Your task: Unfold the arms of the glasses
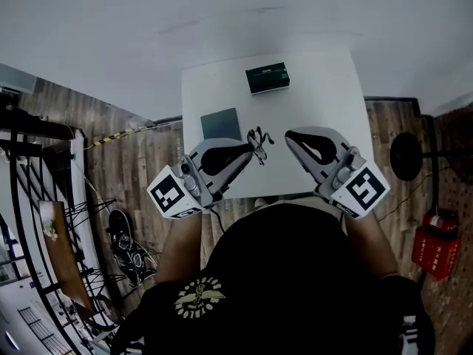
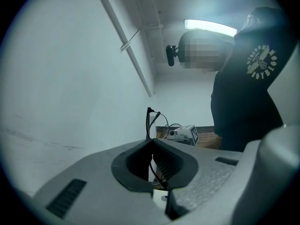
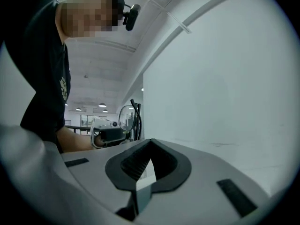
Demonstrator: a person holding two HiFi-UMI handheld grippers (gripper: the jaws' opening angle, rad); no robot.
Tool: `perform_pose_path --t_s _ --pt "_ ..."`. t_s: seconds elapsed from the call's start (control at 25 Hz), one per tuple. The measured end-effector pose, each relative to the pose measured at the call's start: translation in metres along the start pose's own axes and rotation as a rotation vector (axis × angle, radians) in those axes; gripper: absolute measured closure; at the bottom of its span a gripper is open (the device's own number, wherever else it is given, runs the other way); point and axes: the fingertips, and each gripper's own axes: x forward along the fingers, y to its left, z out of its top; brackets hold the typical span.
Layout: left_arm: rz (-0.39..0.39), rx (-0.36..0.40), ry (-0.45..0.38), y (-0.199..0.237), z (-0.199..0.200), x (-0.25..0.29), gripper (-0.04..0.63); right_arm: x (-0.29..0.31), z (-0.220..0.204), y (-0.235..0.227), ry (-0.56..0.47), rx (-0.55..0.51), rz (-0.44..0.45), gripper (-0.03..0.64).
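No legible words or numbers. Square coded markers on left cube (image 1: 174, 193) and right cube (image 1: 364, 187); white print on red box (image 1: 436, 252) too small to read.

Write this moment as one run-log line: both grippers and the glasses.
left gripper: shut on glasses | right gripper: shut, empty, apart from glasses

The person wears a black short-sleeved shirt (image 1: 295, 272) with a pale round emblem (image 1: 199, 296) printed on it. The left tongs (image 1: 250, 148) and right tongs (image 1: 290, 134) are grey, black-lined inside — each carries a white cube (image 1: 171, 193) with black square markers.
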Motion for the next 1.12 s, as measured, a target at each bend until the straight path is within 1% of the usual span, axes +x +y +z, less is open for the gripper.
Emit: perform_pose_path --t_s 0.12,0.2,0.24,0.28,0.32,0.4,0.72,0.92,0.96,1.04,1.12 --pt "-0.008 0.020 -0.002 -0.007 0.009 -0.009 0.583 0.005 0.027 0.018 -0.101 0.030 0.094 0.623" --pt "-0.005 0.026 -0.003 -0.010 0.013 -0.015 0.583 0.006 0.042 0.028 -0.157 0.033 0.137 0.623" --pt "-0.003 0.027 -0.004 -0.011 0.014 -0.018 0.583 0.007 0.046 0.032 -0.173 0.028 0.154 0.608" --pt "0.000 0.029 -0.004 -0.012 0.015 -0.020 0.583 0.008 0.049 0.036 -0.183 0.025 0.171 0.562" --pt "0.002 0.031 -0.004 -0.013 0.015 -0.023 0.583 0.010 0.050 0.039 -0.186 0.024 0.187 0.537" --pt "0.006 0.034 -0.004 -0.014 0.015 -0.027 0.583 0.013 0.051 0.046 -0.185 0.019 0.206 0.531" --pt "0.001 0.030 0.015 -0.018 0.009 -0.036 0.583 0.029 0.048 0.065 -0.147 -0.111 0.245 0.499" --pt "-0.003 0.019 0.029 -0.018 0.002 -0.036 0.583 0.030 0.050 0.068 -0.167 -0.155 0.258 0.505" --pt "-0.001 0.016 0.034 -0.018 0.001 -0.036 0.583 0.030 0.051 0.068 -0.174 -0.162 0.255 0.518" --pt "0.001 0.010 0.033 -0.017 0.002 -0.037 0.583 0.029 0.054 0.068 -0.191 -0.171 0.244 0.572" --pt "-0.001 0.006 0.022 -0.018 0.006 -0.037 0.583 0.027 0.058 0.069 -0.209 -0.175 0.235 0.589"
